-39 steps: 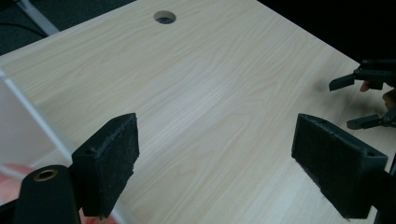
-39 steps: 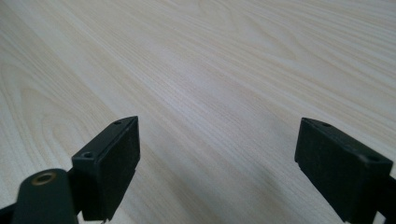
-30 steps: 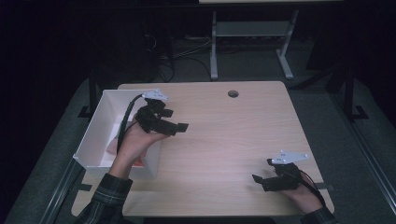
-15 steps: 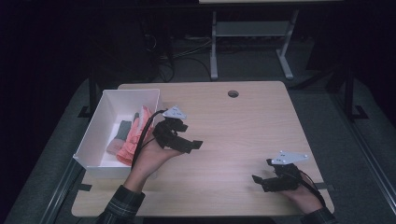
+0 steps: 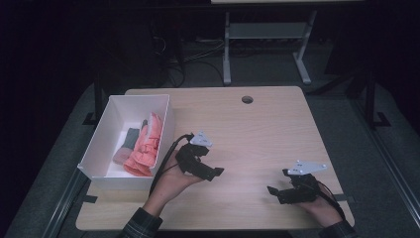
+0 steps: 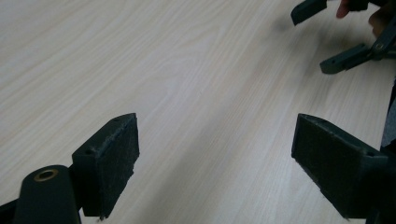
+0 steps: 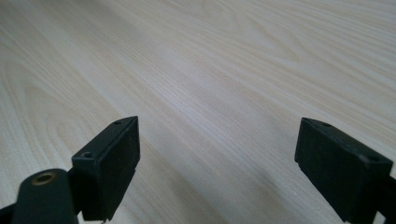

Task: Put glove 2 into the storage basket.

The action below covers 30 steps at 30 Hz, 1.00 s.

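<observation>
meanwhile the white bin [image 5: 106, 130] holds coral [image 5: 146, 144] and grey cloths [image 5: 131, 137], both tools, left [image 5: 216, 173] and right [image 5: 272, 191], released, empty.

From my seat I see a pale wood surface [image 5: 277, 129] with light grain running along it, and a small round hole [image 5: 247, 99] near the middle of its far edge. A dark strip of tape [image 5: 90, 199] sits at its near left corner. Grey carpet [image 5: 346, 114] lies under and around it. Behind it stands a white metal frame [image 5: 267, 32] on two splayed legs, with a tangle of black cables [image 5: 190, 54] on the floor just to its left. A dark stand [image 5: 369, 99] rises at the far right; the room beyond is too dark for me to read.
</observation>
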Each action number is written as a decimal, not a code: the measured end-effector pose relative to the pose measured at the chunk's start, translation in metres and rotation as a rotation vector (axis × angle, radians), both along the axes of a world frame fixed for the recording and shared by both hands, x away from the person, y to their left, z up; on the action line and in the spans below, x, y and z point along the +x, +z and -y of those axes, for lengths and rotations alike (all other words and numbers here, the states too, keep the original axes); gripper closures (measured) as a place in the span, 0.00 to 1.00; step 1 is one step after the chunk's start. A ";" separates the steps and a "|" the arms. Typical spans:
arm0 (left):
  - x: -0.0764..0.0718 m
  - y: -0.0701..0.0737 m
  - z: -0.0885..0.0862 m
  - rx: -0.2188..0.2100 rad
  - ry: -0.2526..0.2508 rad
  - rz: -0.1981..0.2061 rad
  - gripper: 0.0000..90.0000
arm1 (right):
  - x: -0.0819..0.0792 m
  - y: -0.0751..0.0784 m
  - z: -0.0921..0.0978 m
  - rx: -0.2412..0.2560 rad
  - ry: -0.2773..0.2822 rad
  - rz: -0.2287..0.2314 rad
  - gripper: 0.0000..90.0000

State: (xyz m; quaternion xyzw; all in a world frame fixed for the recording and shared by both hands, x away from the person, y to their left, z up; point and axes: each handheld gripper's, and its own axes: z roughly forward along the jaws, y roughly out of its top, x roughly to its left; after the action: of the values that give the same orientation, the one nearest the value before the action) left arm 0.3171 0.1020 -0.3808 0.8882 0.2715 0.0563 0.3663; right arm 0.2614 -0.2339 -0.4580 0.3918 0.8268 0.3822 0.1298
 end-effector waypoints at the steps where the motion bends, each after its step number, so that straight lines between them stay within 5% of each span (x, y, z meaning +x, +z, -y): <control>1: -0.001 -0.002 0.000 -0.004 0.001 -0.004 0.16 | 0.000 0.000 0.000 0.001 0.000 0.001 0.15; 20: -0.016 -0.046 0.000 0.035 -0.044 -0.017 0.16 | 0.000 -0.001 -0.002 -0.003 0.009 0.002 0.15; 30: -0.018 -0.064 -0.002 0.100 -0.076 0.005 0.16 | 0.000 -0.002 -0.002 -0.001 0.014 -0.003 0.15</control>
State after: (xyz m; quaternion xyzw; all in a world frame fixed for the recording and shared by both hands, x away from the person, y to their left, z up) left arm 0.2990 0.1036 -0.4446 0.9149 0.2336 0.0583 0.3240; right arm 0.2616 -0.2315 -0.4597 0.3866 0.8299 0.3819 0.1259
